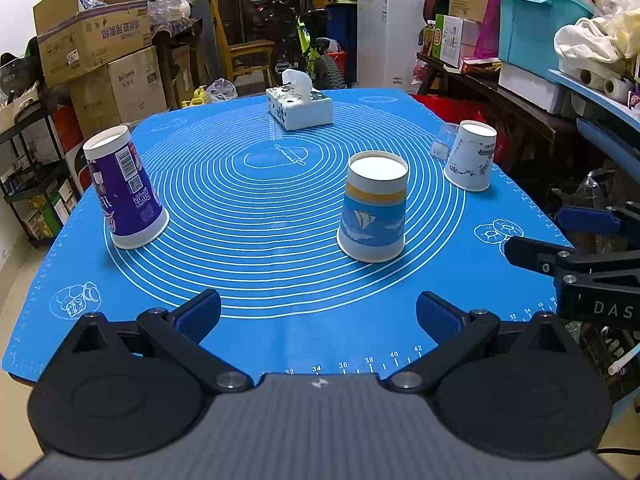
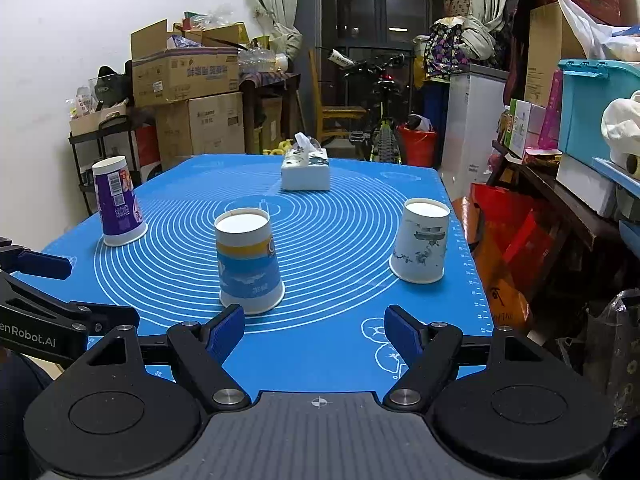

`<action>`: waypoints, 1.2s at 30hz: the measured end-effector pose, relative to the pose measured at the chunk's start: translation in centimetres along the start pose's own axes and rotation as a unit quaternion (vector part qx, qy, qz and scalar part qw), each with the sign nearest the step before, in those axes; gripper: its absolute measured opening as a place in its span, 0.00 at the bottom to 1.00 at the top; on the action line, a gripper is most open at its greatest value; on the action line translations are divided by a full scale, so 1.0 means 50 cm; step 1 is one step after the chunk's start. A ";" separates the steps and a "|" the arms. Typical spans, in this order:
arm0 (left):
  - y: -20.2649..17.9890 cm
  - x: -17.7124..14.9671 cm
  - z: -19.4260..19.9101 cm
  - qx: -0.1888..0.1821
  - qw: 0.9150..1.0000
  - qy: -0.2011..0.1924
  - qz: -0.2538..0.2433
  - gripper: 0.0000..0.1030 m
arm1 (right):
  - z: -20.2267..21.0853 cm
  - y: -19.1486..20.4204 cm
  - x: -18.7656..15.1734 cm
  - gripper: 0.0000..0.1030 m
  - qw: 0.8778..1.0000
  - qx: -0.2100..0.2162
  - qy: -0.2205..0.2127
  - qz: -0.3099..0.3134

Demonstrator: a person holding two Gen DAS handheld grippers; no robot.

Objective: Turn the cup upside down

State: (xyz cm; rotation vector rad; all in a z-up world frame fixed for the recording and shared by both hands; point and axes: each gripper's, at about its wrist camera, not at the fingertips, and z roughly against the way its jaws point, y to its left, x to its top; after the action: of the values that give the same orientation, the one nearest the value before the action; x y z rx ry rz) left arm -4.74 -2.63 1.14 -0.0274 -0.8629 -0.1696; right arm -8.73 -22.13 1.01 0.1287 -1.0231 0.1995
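Note:
Three paper cups stand upside down, wide mouth down, on the blue mat [image 1: 280, 332]. A purple cup [image 1: 124, 188] is at the left, a blue sailboat cup [image 1: 374, 212] in the middle, a white cup with blue drawings [image 1: 472, 158] at the right. In the right wrist view they show as purple cup [image 2: 118, 204], blue cup [image 2: 248, 260] and white cup [image 2: 422, 240]. My left gripper [image 1: 318, 316] is open and empty, short of the blue cup. My right gripper [image 2: 314, 330] is open and empty, its left finger close to the blue cup's base.
A tissue box [image 1: 300, 108] sits at the mat's far side, also in the right wrist view [image 2: 306, 170]. Cardboard boxes [image 1: 96, 52] stack at the left, a bicycle [image 2: 380, 120] behind, shelves with bins [image 1: 536, 24] at the right.

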 end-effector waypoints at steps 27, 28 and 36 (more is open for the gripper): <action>0.001 -0.002 -0.003 0.000 1.000 0.003 0.001 0.99 | -0.001 -0.005 0.002 0.78 1.000 0.001 0.002 -0.002; 0.001 -0.002 -0.003 0.000 1.000 0.003 0.001 0.99 | -0.002 -0.005 0.002 0.78 1.000 0.000 0.002 -0.002; 0.001 -0.002 -0.003 0.000 1.000 0.003 0.001 1.00 | -0.001 -0.006 0.001 0.78 1.000 0.000 0.002 -0.002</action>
State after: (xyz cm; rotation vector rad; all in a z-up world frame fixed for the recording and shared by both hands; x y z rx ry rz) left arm -4.70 -2.60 0.97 -0.0283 -0.8565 -0.1678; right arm -8.59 -22.40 1.03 0.1311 -1.0197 0.1954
